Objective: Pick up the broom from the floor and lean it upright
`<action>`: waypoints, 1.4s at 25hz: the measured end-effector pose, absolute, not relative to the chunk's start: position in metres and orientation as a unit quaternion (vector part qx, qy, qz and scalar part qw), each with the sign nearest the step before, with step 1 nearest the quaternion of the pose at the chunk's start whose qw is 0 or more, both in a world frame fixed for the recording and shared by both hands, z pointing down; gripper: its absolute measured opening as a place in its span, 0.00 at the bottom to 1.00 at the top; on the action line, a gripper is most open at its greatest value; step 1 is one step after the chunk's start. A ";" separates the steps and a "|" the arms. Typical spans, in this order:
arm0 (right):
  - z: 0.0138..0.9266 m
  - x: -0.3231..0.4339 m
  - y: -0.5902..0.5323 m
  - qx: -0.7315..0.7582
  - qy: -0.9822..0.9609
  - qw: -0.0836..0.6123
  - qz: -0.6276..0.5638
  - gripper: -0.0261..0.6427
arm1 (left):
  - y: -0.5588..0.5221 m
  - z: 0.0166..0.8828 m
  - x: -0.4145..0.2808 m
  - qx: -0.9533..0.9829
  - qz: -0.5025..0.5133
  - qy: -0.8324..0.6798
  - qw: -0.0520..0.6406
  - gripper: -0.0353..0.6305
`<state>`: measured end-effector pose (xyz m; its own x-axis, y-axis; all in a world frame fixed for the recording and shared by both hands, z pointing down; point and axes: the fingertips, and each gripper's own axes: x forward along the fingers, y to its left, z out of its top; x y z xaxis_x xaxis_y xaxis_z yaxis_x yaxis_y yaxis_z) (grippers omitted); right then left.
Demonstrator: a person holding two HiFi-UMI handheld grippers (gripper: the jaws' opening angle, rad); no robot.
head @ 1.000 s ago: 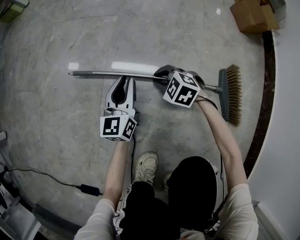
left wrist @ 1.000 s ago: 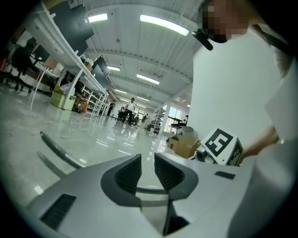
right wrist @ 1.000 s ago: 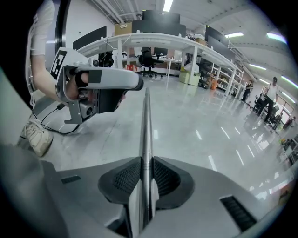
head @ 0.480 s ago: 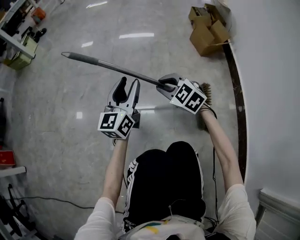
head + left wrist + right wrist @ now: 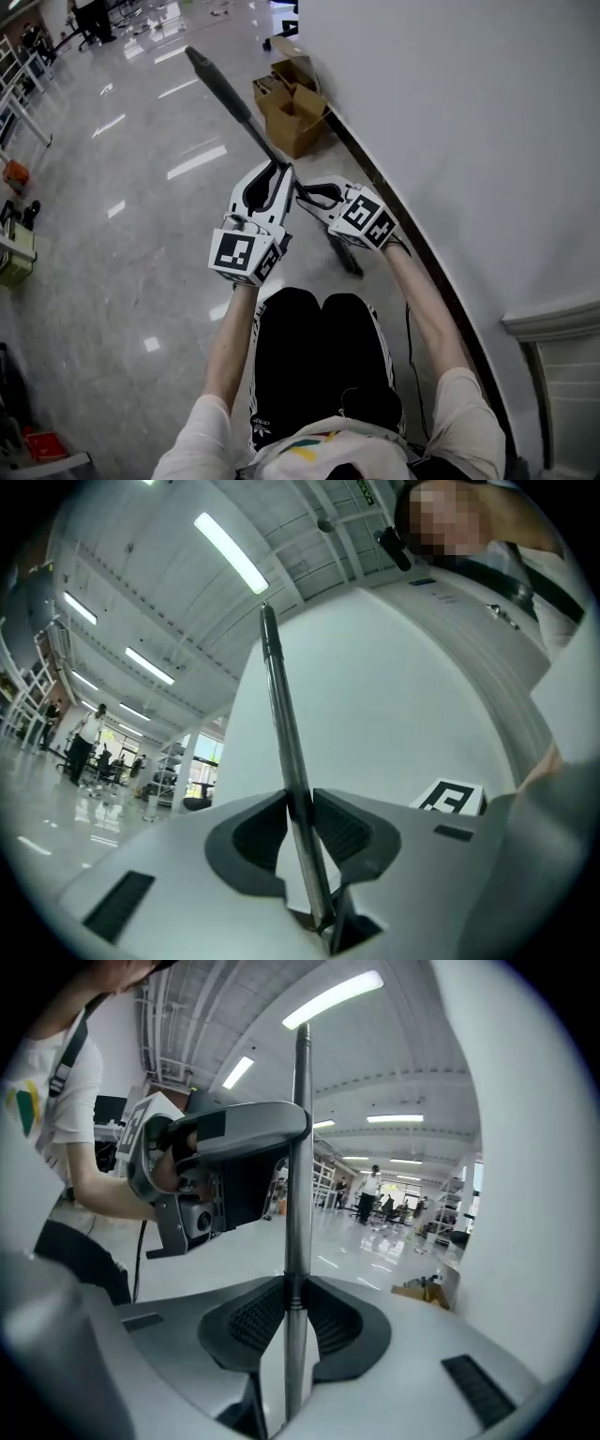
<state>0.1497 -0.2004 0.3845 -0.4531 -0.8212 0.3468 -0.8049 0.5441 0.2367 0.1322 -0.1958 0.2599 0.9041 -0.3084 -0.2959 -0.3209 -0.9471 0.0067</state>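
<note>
Gripping one broom (image 5: 230, 94) with my two tongs, I had its handle slanting up toward the far left beside the right-hand wall. The left gripper (image 5: 298, 803), whose jaws had just been closing, pinched the handle, and the right gripper (image 5: 288, 1302) pinched it just nearer me.

Grey-handled broom (image 5: 225, 91) slants steeply, grip end uppermost.

Open cardboard boxes (image 5: 292, 112) sit against the white wall (image 5: 469, 112) on the glossy grey floor (image 5: 122, 281) — far off, people (image 5: 372, 1194) stand under long ceiling lights (image 5: 333, 997).
</note>
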 end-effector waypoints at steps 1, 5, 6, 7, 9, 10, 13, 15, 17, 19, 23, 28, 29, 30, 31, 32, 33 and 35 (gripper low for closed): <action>0.376 0.164 -0.191 0.497 -0.843 0.203 -0.020 0.17 | -0.183 0.251 0.149 -0.978 0.149 0.142 0.028 0.25; 0.352 0.212 -0.153 0.566 -0.808 0.162 -0.016 0.17 | -0.136 0.228 0.208 -0.984 0.150 0.081 0.044 0.24; 0.349 0.225 -0.143 0.583 -0.799 0.148 -0.009 0.17 | -0.123 0.225 0.223 -0.986 0.146 0.068 0.048 0.24; 0.347 0.239 -0.133 0.602 -0.787 0.132 -0.004 0.16 | -0.110 0.222 0.238 -0.987 0.143 0.053 0.055 0.24; 0.343 0.267 -0.114 0.648 -0.756 0.097 0.000 0.17 | -0.084 0.217 0.267 -0.987 0.146 0.014 0.069 0.24; 0.342 0.281 -0.104 0.672 -0.736 0.084 0.000 0.17 | -0.073 0.217 0.281 -0.987 0.143 -0.002 0.070 0.24; 0.349 0.318 -0.077 0.727 -0.685 0.050 0.019 0.17 | -0.046 0.224 0.320 -0.990 0.123 -0.034 0.061 0.24; 0.358 0.339 -0.061 0.743 -0.668 0.027 0.042 0.16 | -0.032 0.232 0.339 -0.991 0.111 -0.045 0.059 0.24; 0.364 0.358 -0.045 0.758 -0.650 0.018 0.053 0.16 | -0.019 0.238 0.346 -0.990 0.112 -0.053 0.064 0.24; 0.367 0.381 -0.029 0.771 -0.634 -0.005 0.065 0.16 | -0.006 0.244 0.344 -0.989 0.119 -0.061 0.070 0.24; 0.370 0.421 -0.004 0.771 -0.629 -0.039 0.091 0.16 | 0.004 0.279 0.344 -0.991 0.091 -0.068 0.068 0.24; 0.379 0.451 0.020 0.795 -0.596 -0.044 0.105 0.16 | 0.009 0.316 0.344 -0.996 0.048 -0.073 0.030 0.24; 0.380 0.457 0.023 0.801 -0.587 -0.046 0.108 0.16 | 0.013 0.322 0.346 -0.996 0.040 -0.077 0.032 0.24; 0.383 0.460 0.025 0.806 -0.580 -0.046 0.109 0.16 | 0.016 0.328 0.347 -0.996 0.032 -0.081 0.036 0.24; 0.385 0.463 0.026 0.811 -0.573 -0.043 0.110 0.16 | 0.020 0.332 0.348 -0.995 0.027 -0.085 0.038 0.24; 0.387 0.464 0.027 0.817 -0.566 -0.038 0.108 0.16 | 0.025 0.336 0.349 -0.995 0.024 -0.090 0.037 0.24; 0.388 0.465 0.030 0.823 -0.557 -0.030 0.105 0.17 | 0.029 0.337 0.350 -0.995 0.022 -0.095 0.034 0.24; 0.387 0.466 0.036 0.838 -0.538 -0.006 0.092 0.17 | 0.041 0.336 0.353 -0.994 0.021 -0.103 0.034 0.24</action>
